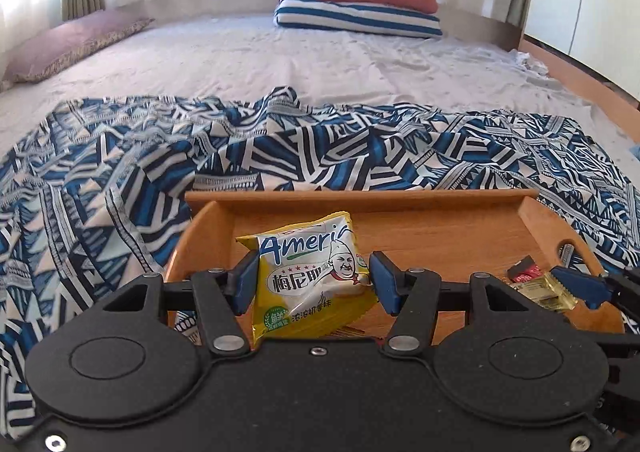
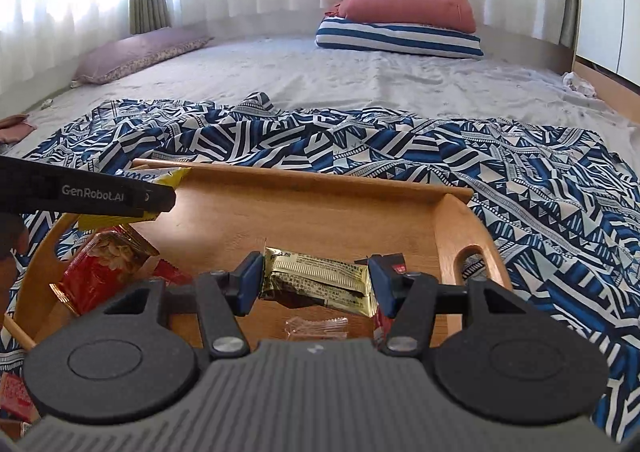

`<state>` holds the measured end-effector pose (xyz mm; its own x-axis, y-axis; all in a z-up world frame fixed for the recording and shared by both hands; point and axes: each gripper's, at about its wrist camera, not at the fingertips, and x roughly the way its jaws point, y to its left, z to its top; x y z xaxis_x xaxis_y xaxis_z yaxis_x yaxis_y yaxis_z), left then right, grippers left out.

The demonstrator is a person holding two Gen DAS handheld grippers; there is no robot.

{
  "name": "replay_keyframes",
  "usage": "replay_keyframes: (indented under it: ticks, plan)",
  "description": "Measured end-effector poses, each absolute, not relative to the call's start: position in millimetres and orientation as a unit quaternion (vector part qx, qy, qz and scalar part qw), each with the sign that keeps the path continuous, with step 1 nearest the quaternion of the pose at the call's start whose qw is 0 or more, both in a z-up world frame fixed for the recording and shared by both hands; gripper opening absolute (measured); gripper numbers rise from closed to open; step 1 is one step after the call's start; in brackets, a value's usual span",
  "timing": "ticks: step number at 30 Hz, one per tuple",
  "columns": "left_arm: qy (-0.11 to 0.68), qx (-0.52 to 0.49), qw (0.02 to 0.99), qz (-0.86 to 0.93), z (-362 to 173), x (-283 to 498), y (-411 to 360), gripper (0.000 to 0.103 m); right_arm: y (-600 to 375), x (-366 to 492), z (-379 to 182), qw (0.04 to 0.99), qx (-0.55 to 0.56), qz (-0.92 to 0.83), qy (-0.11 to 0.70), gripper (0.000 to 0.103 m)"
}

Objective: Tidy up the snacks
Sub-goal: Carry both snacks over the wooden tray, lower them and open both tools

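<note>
Snacks: yellow packet [image 1: 312, 276], gold bar [image 2: 316, 282], both crinkled.

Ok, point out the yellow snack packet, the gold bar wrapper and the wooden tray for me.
yellow snack packet [image 1: 310, 272]: left wrist view, middle of its printed front.
gold bar wrapper [image 2: 316, 278]: right wrist view, centre of the wrapper between the fingers.
wooden tray [image 2: 320, 182]: right wrist view, its far rim.

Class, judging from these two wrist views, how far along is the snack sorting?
Done: a red packet and a clear wrapper lie in the wooden tray. In hand: left tongs grip the yellow packet, right tongs the gold bar. Left: releasing both.
</note>
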<state>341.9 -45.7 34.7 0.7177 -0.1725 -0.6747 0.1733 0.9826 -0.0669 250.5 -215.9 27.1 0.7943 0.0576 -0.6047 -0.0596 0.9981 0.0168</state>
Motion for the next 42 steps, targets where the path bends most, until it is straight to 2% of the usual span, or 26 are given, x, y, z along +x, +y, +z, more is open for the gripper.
replay_keyframes:
  ticks: [37, 42]
  plan:
    - [0.378, 0.014, 0.922, -0.079, 14, 346, -46, 0.059, -203, 259, 7, 0.936, -0.016, 0.041, 0.350, 0.062]
    - [0.377, 0.015, 0.923, -0.076, 14, 345, -45, 0.071, -202, 259, 7, 0.935, -0.015, 0.042, 0.351, 0.066]
